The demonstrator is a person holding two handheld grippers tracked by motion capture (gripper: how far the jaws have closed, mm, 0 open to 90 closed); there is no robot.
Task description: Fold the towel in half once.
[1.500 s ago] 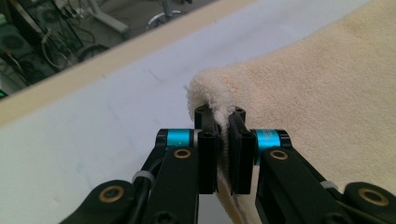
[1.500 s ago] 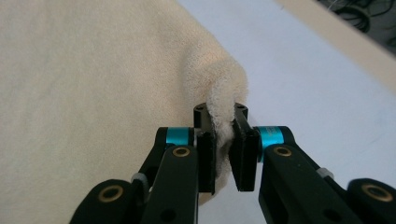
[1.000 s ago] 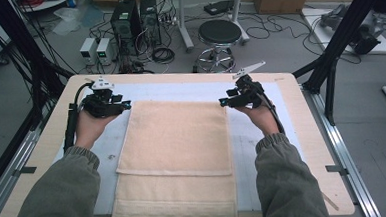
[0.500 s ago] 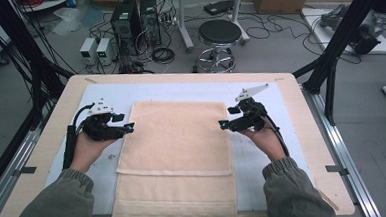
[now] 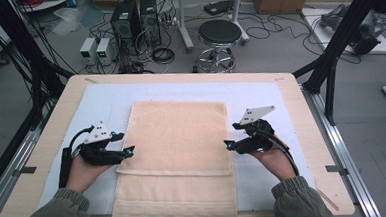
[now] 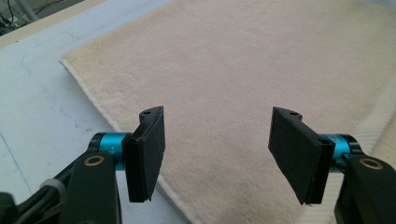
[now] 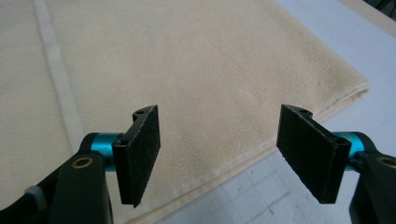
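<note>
Both hands have drawn back toward the person, and the jaws have just been opening, with nothing between them. The left gripper (image 5: 129,151) at 9 o'clock and the right gripper (image 5: 228,144) at 3 o'clock stand released over the side edges of the towel (image 5: 180,139). It lies folded once at table centre; I judge a further fold is left.

Fluffy matt terry-cloth towel (image 5: 180,149), wooden table (image 5: 47,141)

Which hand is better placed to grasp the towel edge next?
Left, slightly: the left gripper has its open fingers astride the towel edge; the right gripper is open and almost equally near.
</note>
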